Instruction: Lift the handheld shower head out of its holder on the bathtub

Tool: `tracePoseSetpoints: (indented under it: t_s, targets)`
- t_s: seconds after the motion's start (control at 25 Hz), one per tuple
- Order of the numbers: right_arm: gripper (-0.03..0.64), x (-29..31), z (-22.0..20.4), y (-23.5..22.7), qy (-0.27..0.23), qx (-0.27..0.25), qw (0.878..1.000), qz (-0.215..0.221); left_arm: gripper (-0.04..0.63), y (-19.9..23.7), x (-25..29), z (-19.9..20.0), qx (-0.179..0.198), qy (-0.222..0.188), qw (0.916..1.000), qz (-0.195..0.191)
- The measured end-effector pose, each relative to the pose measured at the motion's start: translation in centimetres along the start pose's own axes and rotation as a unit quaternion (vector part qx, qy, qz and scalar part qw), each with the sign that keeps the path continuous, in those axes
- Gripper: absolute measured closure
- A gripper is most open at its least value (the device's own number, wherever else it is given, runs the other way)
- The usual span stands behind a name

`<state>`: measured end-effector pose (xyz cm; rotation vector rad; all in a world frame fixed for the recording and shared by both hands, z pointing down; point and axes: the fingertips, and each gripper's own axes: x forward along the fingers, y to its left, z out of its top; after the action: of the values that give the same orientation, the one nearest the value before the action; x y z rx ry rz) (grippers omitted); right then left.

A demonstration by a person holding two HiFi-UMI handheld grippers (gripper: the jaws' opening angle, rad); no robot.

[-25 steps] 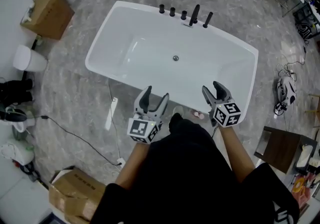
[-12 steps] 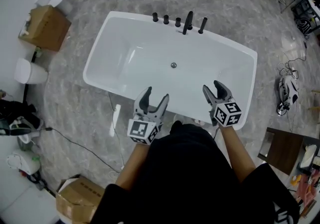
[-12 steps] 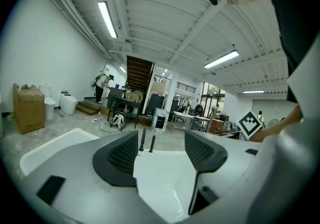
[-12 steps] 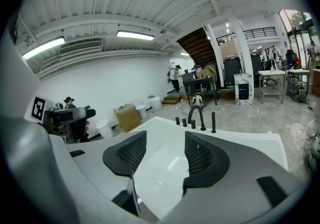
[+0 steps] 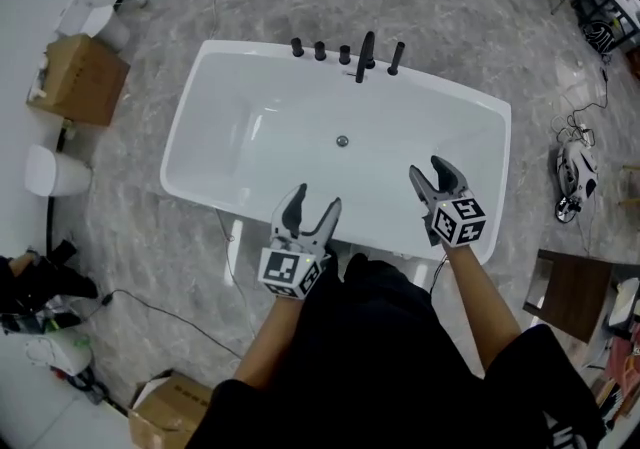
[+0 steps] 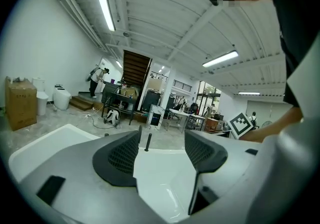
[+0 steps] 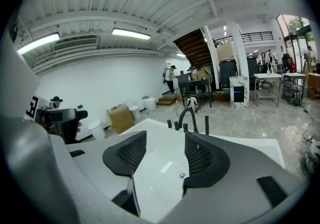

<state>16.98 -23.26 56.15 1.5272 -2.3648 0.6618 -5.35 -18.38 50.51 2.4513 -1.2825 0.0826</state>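
The white bathtub (image 5: pixel 258 127) lies ahead of me on the grey floor. On its far rim stands a row of black fittings: small knobs, a curved spout (image 5: pixel 366 55) and, at the right end, the slim handheld shower head (image 5: pixel 396 57) upright in its holder. My left gripper (image 5: pixel 314 201) is open and empty over the near rim. My right gripper (image 5: pixel 428 171) is also open and empty above the tub's near right side. The shower head (image 7: pixel 207 124) shows far beyond the right jaws, beside the spout (image 7: pixel 187 115). It (image 6: pixel 147 141) also shows small past the left jaws.
Cardboard boxes (image 5: pixel 80 77) and a white bin (image 5: pixel 50 172) stand left of the tub, and another box (image 5: pixel 175 405) sits near my feet. Cables run across the floor. A brown stool (image 5: pixel 565 292) and a small machine (image 5: pixel 575 177) are at the right.
The tub has slid lower in the head view as I came closer. Both grippers now reach over its near rim. They stay open.
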Motion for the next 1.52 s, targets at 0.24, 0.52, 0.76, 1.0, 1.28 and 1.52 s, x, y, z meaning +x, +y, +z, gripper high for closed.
tracePoseSetpoints:
  t_s: [0.24,0.52,0.76,1.0,1.28,1.52]
  targets:
    - [0.408,3.9,2.4,-2.8,-0.024,0.010,0.999,-0.039,0.327,-0.3,2.9,-0.2,0.005,0.026,0.9980,-0.057]
    - [0.408,10.1,3.1,-6.1,-0.007,-0.006,0.999,-0.049,0.327,1.2,6.5,-0.3,0.009,0.032,0.9967,-0.075]
    - [0.408,15.0,2.5,-9.1,0.010,-0.017,0.999,-0.049,0.326,2.2,9.7,-1.2,0.003,0.036,0.9965,-0.076]
    - [0.408,20.8,1.8,-12.0,0.017,-0.009,0.999,-0.046,0.326,3.7,12.5,-1.6,0.007,0.050,0.9960,-0.074]
    - [0.405,26.3,0.5,-17.5,0.017,0.006,0.998,-0.053,0.327,3.7,16.6,-3.7,-0.001,0.055,0.9957,-0.074]
    - [0.403,30.7,0.0,-21.6,0.021,0.013,0.998,-0.061,0.326,4.3,19.3,-5.3,-0.009,0.055,0.9959,-0.071]
